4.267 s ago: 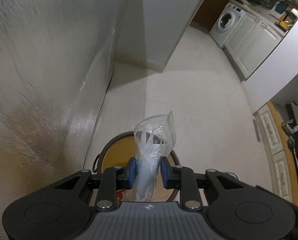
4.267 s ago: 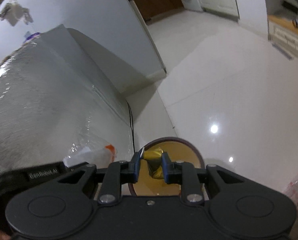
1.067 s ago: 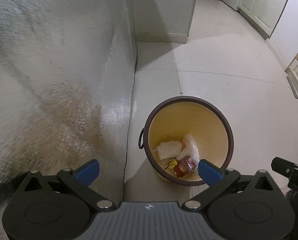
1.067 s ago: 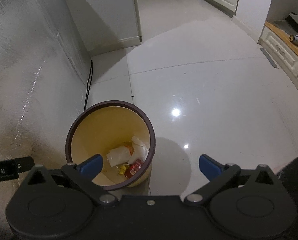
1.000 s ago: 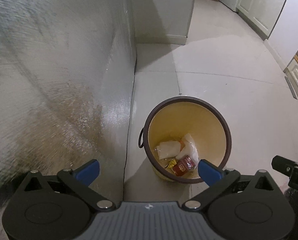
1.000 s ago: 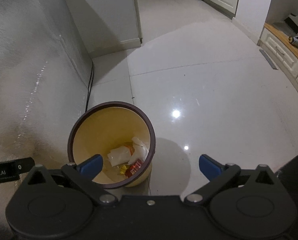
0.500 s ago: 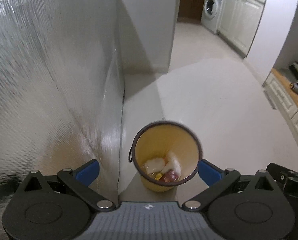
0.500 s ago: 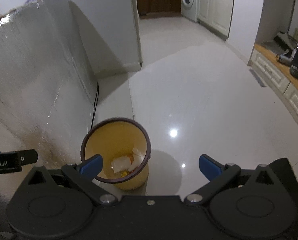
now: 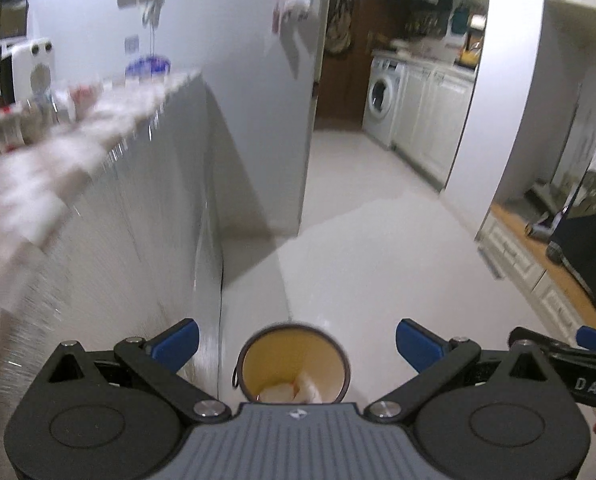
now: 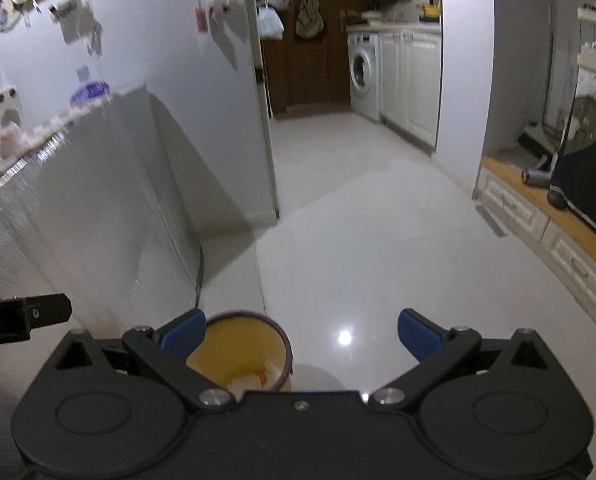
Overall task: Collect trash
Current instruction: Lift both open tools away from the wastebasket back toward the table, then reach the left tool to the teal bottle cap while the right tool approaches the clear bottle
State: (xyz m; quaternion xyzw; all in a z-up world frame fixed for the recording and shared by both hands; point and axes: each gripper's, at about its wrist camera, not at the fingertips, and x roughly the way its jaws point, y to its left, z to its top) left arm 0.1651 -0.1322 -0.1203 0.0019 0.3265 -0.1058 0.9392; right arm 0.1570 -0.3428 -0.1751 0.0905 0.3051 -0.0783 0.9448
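Note:
A yellow bin with a dark brown rim (image 9: 294,356) stands on the white floor far below, next to a foil-covered counter side. White trash (image 9: 298,391) lies inside it. The bin also shows in the right wrist view (image 10: 244,350), with white scraps (image 10: 250,381) in it. My left gripper (image 9: 296,342) is open and empty, high above the bin. My right gripper (image 10: 300,336) is open and empty, also high above and right of the bin. The right gripper's tip (image 9: 570,350) shows at the left view's right edge.
A foil-covered counter (image 9: 110,216) rises on the left, with blurred items on top (image 9: 50,120). A white fridge side (image 10: 186,92) stands behind it. A washing machine (image 10: 362,74) and white cabinets (image 10: 410,80) are far back. Low drawers (image 10: 546,232) line the right.
Both grippers, shut on trash over the bin 4.3 s ago, have opened and dropped it in. Since then both have risen and tilted up; the bin looks smaller and lower.

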